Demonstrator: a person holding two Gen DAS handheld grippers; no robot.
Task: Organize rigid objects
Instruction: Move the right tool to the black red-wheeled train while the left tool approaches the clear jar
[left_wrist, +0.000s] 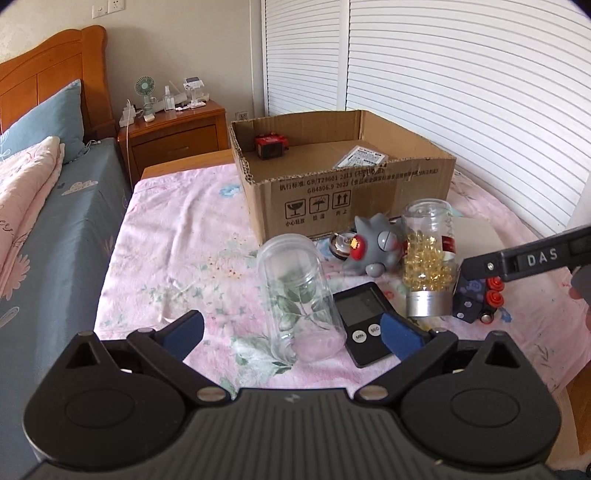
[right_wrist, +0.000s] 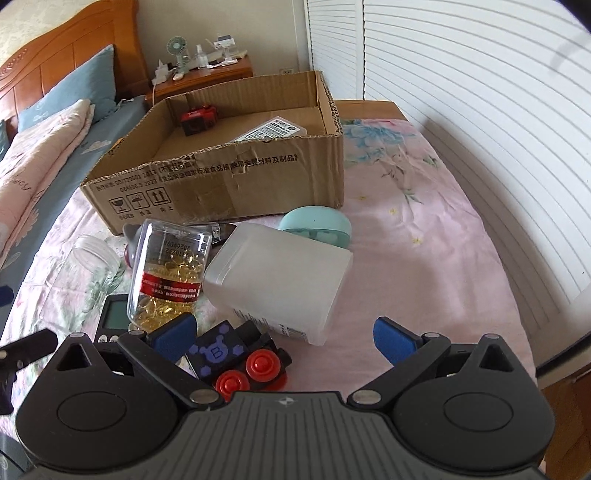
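An open cardboard box (left_wrist: 332, 184) stands on the pink floral sheet and holds a red-and-black item (left_wrist: 271, 145) and a white packet (left_wrist: 360, 157). In front of it lie an empty clear jar (left_wrist: 295, 295), a black timer (left_wrist: 364, 317), a grey toy (left_wrist: 376, 243), a capsule bottle (left_wrist: 428, 258) standing on its cap and a black toy train (left_wrist: 476, 299). My left gripper (left_wrist: 291, 335) is open, and the jar lies just ahead between its fingers, untouched. My right gripper (right_wrist: 284, 336) is open above the toy train (right_wrist: 240, 358), which sits by its left finger. A frosted plastic box (right_wrist: 280, 280) lies ahead of it.
A teal case (right_wrist: 316, 225) rests against the cardboard box (right_wrist: 221, 177). A bed with a blue pillow (left_wrist: 40, 122) lies left, a cluttered nightstand (left_wrist: 173, 129) behind it. White louvred doors (left_wrist: 461, 92) close the right side. Bare sheet (right_wrist: 424, 240) spreads right of the frosted box.
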